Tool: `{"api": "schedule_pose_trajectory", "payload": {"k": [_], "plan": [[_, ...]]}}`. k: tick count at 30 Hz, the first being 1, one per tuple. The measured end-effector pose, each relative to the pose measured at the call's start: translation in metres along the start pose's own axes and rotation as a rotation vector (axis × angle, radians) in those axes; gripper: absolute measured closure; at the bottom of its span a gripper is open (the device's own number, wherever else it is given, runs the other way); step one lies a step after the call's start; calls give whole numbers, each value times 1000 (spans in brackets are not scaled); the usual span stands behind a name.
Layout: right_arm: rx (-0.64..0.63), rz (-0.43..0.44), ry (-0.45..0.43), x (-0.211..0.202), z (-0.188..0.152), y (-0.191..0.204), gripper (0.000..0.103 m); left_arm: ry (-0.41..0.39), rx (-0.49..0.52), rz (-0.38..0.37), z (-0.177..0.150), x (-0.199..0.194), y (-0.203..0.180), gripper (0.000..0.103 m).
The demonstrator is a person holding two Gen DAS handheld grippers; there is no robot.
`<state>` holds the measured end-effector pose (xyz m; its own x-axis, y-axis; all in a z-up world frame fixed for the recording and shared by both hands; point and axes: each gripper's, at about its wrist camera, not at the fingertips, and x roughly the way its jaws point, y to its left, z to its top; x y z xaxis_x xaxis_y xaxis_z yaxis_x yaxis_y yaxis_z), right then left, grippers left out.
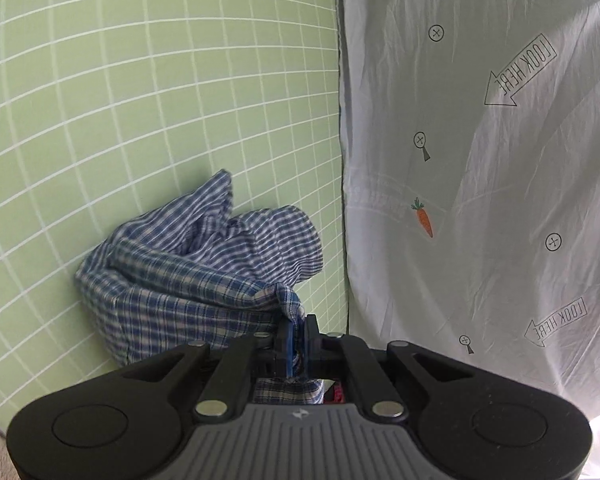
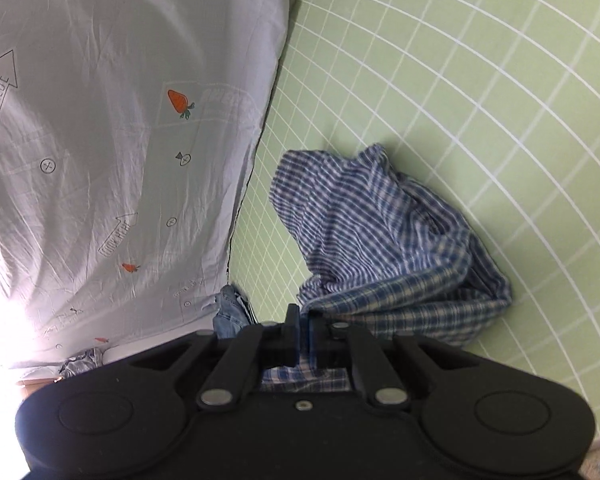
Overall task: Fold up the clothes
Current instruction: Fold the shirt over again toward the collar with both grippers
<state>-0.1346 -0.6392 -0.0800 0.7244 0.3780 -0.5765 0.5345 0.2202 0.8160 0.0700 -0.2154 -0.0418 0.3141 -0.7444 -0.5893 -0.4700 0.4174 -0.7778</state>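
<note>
A blue and white plaid garment (image 1: 204, 276) lies crumpled on the green grid mat (image 1: 140, 100). My left gripper (image 1: 299, 330) is shut on an edge of this garment, with cloth pinched between its fingers. In the right wrist view the same plaid garment (image 2: 384, 248) lies bunched on the green grid mat (image 2: 460, 80). My right gripper (image 2: 305, 326) is shut on another edge of the garment, and the cloth runs back under the gripper body.
A pale sheet printed with carrots and "LOOK HERE" arrows (image 1: 480, 160) borders the mat and also shows in the right wrist view (image 2: 100, 140). A piece of denim clothing (image 2: 232, 312) lies at the sheet's edge near my right gripper.
</note>
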Motion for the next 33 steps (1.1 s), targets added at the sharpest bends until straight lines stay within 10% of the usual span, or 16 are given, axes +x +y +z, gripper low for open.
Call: {"api": "schedule_pose_trajectory", "payload": {"k": [2,5,12,19,33], "plan": [[-86,-38,-38,17,21,14,90,-19,86,2,15,26,-22,84],[-215,-96,-95,44,53,35,27,-130,321,64,35,59,-54,25],[-594,-294,-180,93,64,63,17,-184,810,341,21,84,-51,11],[-490,-315,-75,112,30,17,13,-54,757,460,12,105,12,11],[-447,-356,-49,137,21,4,0,12,722,420,7,133,35,6]]}}
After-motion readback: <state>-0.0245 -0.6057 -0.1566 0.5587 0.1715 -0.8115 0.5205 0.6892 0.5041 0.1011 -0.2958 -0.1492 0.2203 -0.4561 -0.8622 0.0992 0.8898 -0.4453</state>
